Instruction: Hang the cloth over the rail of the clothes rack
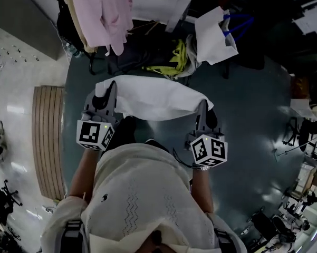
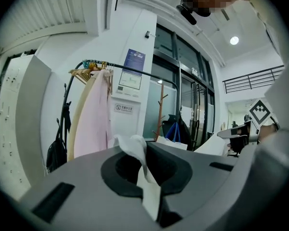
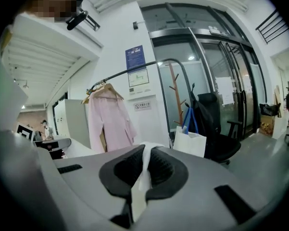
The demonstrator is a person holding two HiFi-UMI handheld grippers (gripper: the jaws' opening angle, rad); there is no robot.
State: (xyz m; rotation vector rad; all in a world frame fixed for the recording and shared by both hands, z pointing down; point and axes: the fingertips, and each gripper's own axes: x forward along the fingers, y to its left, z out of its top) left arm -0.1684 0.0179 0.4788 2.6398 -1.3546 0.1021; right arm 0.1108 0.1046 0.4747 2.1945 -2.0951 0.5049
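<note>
Cream knit sweater [image 1: 147,194], 6 o'clock | left gripper [image 1: 109,89] pinching white fabric cloth [image 1: 158,100], 9 o'clock | right gripper [image 1: 203,107] pinching it, 3 o'clock

Head view steeply down; both gripper views near-level, toward the same clothes rack [image 3: 120,76]

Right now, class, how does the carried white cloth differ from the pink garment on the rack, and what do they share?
The white cloth is white; the pink garment is pink. The white cloth is pinched at each end by the left gripper and right gripper; the pink garment hangs from a hanger on the rail. The cloth spans sideways; the garment drops straight down. Both are fabric off the floor.
</note>
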